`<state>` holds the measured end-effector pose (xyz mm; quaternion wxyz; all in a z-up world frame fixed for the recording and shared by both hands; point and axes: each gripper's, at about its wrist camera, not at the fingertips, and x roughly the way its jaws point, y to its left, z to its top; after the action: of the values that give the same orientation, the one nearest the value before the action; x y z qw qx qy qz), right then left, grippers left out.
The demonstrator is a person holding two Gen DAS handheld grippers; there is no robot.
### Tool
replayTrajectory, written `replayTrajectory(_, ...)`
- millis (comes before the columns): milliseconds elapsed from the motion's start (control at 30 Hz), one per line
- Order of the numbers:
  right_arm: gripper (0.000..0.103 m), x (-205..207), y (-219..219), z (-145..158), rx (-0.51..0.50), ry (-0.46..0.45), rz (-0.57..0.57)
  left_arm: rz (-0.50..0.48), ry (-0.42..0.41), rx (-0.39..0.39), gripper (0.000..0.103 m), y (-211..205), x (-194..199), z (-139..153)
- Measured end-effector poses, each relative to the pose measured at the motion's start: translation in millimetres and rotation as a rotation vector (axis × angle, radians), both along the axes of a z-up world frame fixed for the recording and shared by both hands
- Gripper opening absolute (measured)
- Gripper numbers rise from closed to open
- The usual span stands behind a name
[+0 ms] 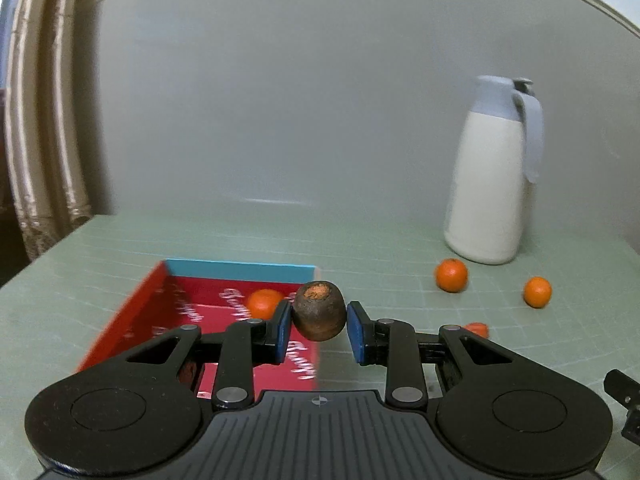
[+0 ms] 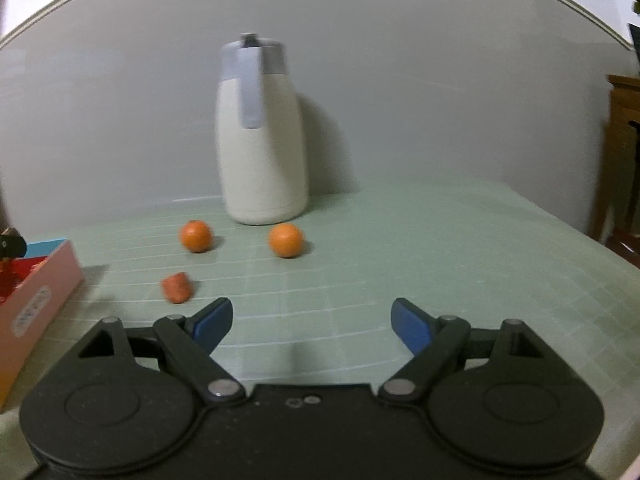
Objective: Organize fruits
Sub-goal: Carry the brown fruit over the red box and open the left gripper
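My left gripper (image 1: 319, 322) is shut on a dark brown round fruit (image 1: 319, 306) with a rough orange patch on top. It hangs over the right edge of the red box (image 1: 132, 320), which has a blue far wall. One orange (image 1: 262, 302) lies inside the box. On the green mat, two oranges (image 2: 196, 236) (image 2: 286, 240) sit in front of the jug, and a small orange-red piece (image 2: 177, 288) lies nearer. My right gripper (image 2: 312, 320) is open above the mat with nothing between its fingers; the fruits are ahead of it and to its left.
A tall white jug (image 2: 260, 132) with a grey lid and handle stands at the back by the wall. The box's pink outer wall (image 2: 40, 300) is at the left of the right wrist view. A curtain (image 1: 44, 120) hangs left; wooden furniture (image 2: 624, 140) stands right.
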<state>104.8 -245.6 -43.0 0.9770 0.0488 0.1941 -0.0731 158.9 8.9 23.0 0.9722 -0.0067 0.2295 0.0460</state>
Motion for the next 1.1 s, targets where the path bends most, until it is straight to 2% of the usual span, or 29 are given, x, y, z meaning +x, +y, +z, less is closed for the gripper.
replayTrajectory(533, 0.086, 9, 72, 5, -0.039, -0.011, 0.205, 0.169, 0.061, 0.013, 0.030, 81, -16, -27)
replayTrajectory(1100, 0.086, 19, 109, 5, -0.056, 0.011, 0.280, 0.196, 0.124, 0.007, 0.031, 102, -17, -48)
